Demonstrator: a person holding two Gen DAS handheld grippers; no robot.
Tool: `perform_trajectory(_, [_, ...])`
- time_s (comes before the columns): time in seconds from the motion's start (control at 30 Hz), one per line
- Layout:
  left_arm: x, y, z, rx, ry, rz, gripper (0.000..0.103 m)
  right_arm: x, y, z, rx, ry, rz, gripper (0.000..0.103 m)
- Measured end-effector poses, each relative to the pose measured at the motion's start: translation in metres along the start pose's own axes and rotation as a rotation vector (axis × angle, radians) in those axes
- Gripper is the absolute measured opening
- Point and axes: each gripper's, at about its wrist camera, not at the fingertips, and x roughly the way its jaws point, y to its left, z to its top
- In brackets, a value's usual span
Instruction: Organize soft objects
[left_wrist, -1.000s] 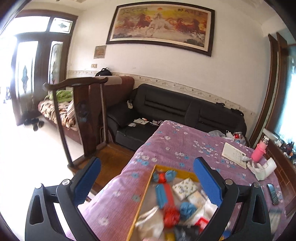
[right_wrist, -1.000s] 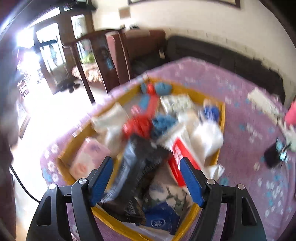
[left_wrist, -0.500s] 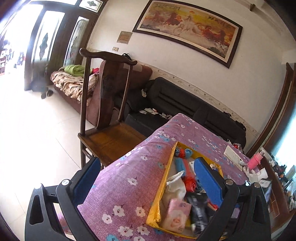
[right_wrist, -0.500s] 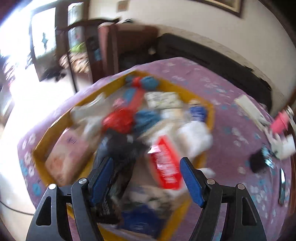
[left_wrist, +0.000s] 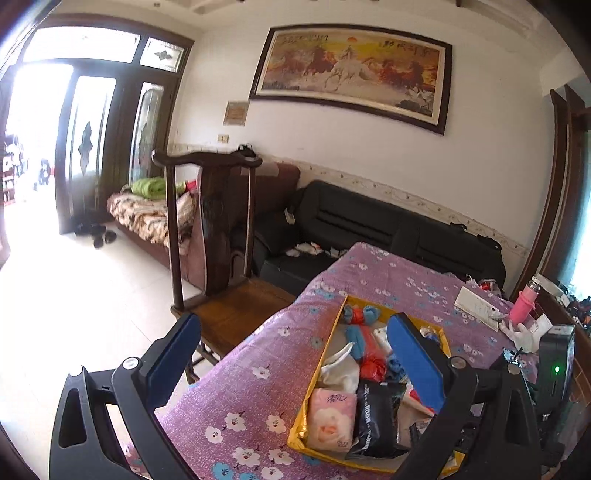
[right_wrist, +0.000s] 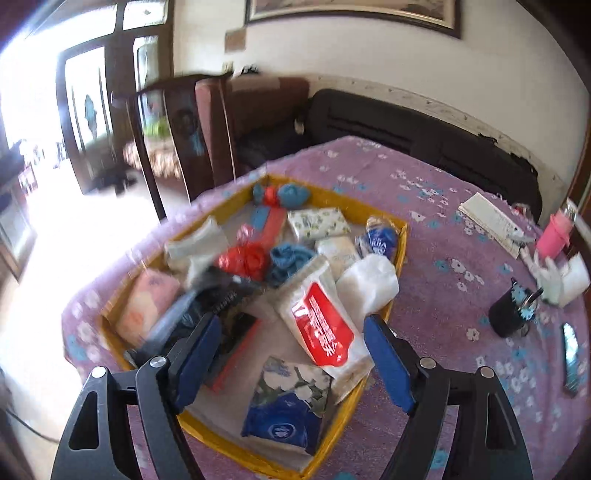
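A yellow tray (right_wrist: 399, 236) (left_wrist: 300, 421) on a purple flowered tablecloth (right_wrist: 443, 221) holds several soft packs. Among them are a pink tissue pack (right_wrist: 146, 306) (left_wrist: 330, 421), a black pouch (left_wrist: 376, 417) (right_wrist: 207, 295), a white pack with a red label (right_wrist: 321, 321), a blue floral tissue pack (right_wrist: 288, 402), red and blue cloths (right_wrist: 266, 258) and a white bag (right_wrist: 369, 284). My right gripper (right_wrist: 291, 354) is open and empty, hovering above the tray's near end. My left gripper (left_wrist: 295, 354) is open and empty, at the tray's left edge.
A dark wooden chair (left_wrist: 214, 236) stands at the table's left side. A black cup (right_wrist: 509, 314), a phone (right_wrist: 570, 354), a pink bottle (right_wrist: 554, 236), white paper (right_wrist: 491, 221) lie on the table's right. A black sofa (left_wrist: 369, 225) is behind.
The left gripper's view swung and pulled back, now showing the chair and the tray's near-left edge. The right gripper drifted right and back over the tray. Both stayed open.
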Motion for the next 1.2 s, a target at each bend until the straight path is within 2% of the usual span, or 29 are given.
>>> perform_trajectory(0.07, [-0.012, -0.016, -0.001, 0.023, -0.035, 0.008, 0.101, -0.001, 0.005, 0.010, 0.021, -0.007, 0.055, 0.089])
perform_trajectory(0.13, [-0.020, -0.025, -0.002, 0.038, -0.041, -0.002, 0.102, 0.009, 0.022, 0.019, -0.021, 0.008, 0.107, 0.093])
perform_trajectory(0.2, [-0.028, -0.035, -0.003, 0.058, -0.045, -0.004, 0.102, 0.029, 0.038, 0.020, -0.099, 0.045, 0.055, 0.093])
perform_trajectory(0.3, [-0.043, -0.048, -0.006, 0.085, -0.074, 0.011, 0.103, 0.058, 0.044, 0.007, -0.180, 0.132, -0.081, 0.093])
perform_trajectory(0.33, [-0.047, -0.053, -0.007, 0.100, -0.090, 0.019, 0.103, 0.063, 0.040, 0.001, -0.173, 0.160, -0.086, 0.093])
perform_trajectory(0.4, [-0.052, -0.062, -0.009, 0.135, -0.118, 0.048, 0.103, 0.059, 0.025, -0.006, -0.119, 0.171, -0.033, 0.093])
perform_trajectory(0.5, [-0.064, -0.079, -0.012, 0.183, -0.199, 0.155, 0.103, 0.022, 0.001, -0.007, -0.030, 0.058, 0.019, 0.093])
perform_trajectory(0.6, [-0.085, -0.097, -0.023, 0.195, -0.324, 0.253, 0.103, -0.019, -0.018, -0.012, -0.015, -0.054, 0.000, 0.093])
perform_trajectory(0.67, [-0.088, -0.101, -0.026, 0.174, -0.342, 0.271, 0.103, -0.040, -0.029, -0.018, -0.015, -0.111, -0.025, 0.094])
perform_trajectory(0.7, [-0.085, -0.104, -0.026, 0.167, -0.320, 0.263, 0.103, -0.046, -0.033, -0.022, -0.014, -0.126, -0.030, 0.095])
perform_trajectory(0.8, [-0.061, -0.113, -0.028, 0.173, -0.155, 0.174, 0.103, -0.062, -0.042, -0.037, -0.002, -0.146, -0.042, 0.095])
perform_trajectory(0.97, [-0.034, -0.117, -0.045, 0.117, 0.020, 0.141, 0.103, -0.072, -0.055, -0.062, 0.007, -0.140, -0.066, 0.095])
perform_trajectory(1.2, [-0.028, -0.125, -0.065, 0.113, 0.120, 0.134, 0.103, -0.087, -0.069, -0.081, 0.022, -0.139, -0.065, 0.095])
